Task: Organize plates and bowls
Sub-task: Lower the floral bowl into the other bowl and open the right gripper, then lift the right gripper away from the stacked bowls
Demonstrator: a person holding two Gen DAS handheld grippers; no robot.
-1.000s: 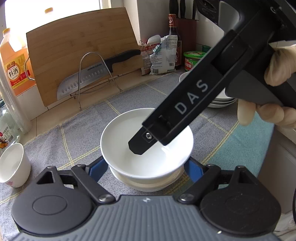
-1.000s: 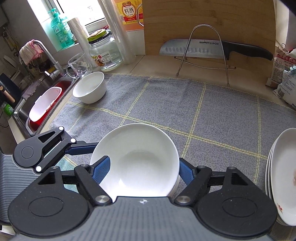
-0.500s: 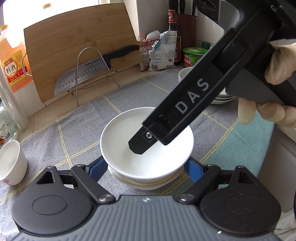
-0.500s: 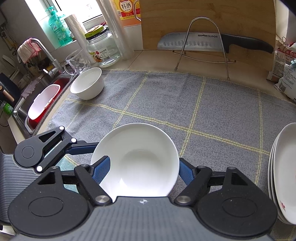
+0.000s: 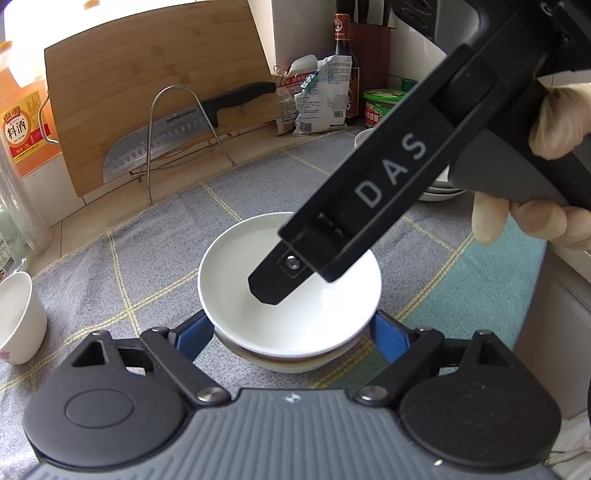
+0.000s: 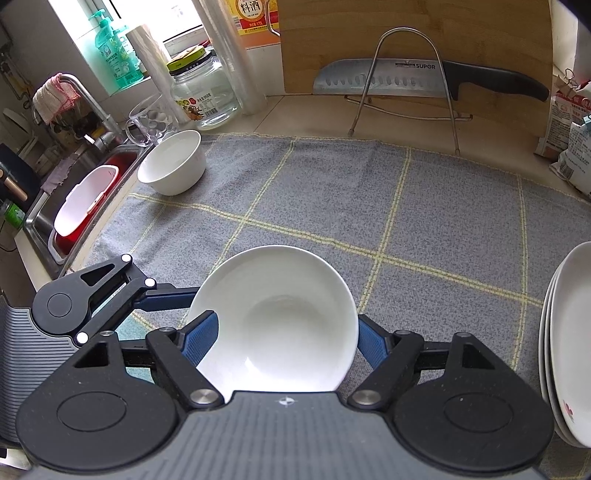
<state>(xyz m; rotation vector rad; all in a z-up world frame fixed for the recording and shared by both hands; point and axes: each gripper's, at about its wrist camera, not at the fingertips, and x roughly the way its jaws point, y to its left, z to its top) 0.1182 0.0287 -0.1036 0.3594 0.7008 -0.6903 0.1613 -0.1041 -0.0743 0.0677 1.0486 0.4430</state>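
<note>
A white bowl (image 5: pixel 317 317) rests nested in a second white bowl (image 5: pixel 288 363) on the grey checked cloth (image 6: pixel 332 192). My right gripper (image 6: pixel 284 332) has its blue pads (image 6: pixel 199 336) against the upper bowl (image 6: pixel 280 317) on both sides. Its jaws are opening. In the left wrist view one right finger (image 5: pixel 369 192) crosses above the bowl. My left gripper (image 5: pixel 291 336) straddles the lower bowl. Its pads (image 5: pixel 194 336) lie at that bowl's sides under the upper rim, and its jaws are opening too. One of the left fingers (image 6: pixel 166 295) reaches behind the bowl.
A small white bowl (image 6: pixel 173 162) stands at the cloth's far left near the sink (image 6: pixel 48 221). A stack of plates (image 6: pixel 569 350) sits on the right. At the back a cutting board (image 6: pixel 406 33) and a knife (image 6: pixel 406 79) lean on a wire stand, among jars, bottles and packets.
The upper bowl has sunk into the lower bowl, and less of the lower one shows. Both grippers stay around the stack, about where they were.
</note>
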